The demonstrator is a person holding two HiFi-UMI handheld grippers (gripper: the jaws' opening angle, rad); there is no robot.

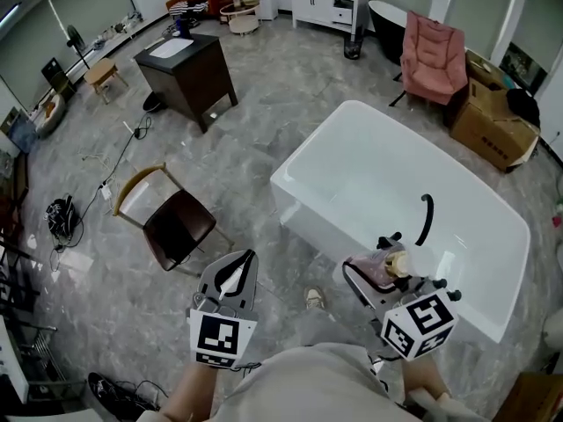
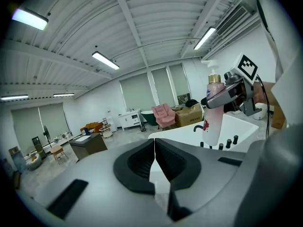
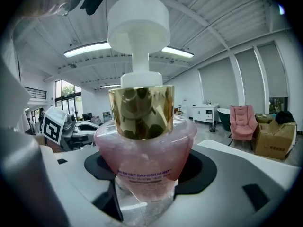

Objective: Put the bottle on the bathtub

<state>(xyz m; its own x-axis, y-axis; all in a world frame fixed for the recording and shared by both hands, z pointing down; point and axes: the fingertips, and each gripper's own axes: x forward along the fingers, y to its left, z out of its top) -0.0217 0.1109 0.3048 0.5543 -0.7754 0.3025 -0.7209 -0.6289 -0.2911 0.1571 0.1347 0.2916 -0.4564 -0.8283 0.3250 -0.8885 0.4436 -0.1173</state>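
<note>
A pink pump bottle (image 3: 144, 145) with a gold collar and white pump head stands upright between my right gripper's (image 3: 142, 183) jaws, which are shut on it. In the head view this bottle (image 1: 384, 267) hangs above the near rim of the white bathtub (image 1: 308, 152), and my right gripper (image 1: 387, 275) is beside the black faucet (image 1: 427, 219). From the left gripper view the bottle (image 2: 213, 109) shows upright over the tub rim (image 2: 189, 130). My left gripper (image 1: 236, 275) is shut with nothing in it, held over the floor left of the tub; its jaws (image 2: 154, 167) meet.
Black knobs (image 2: 228, 142) line the tub rim near the faucet. A brown chair (image 1: 171, 220) stands left of the tub on the grey floor. Further off are a dark desk (image 1: 186, 73), a pink armchair (image 1: 433, 53), a cardboard box (image 1: 493, 123) and a white cabinet (image 1: 330, 3).
</note>
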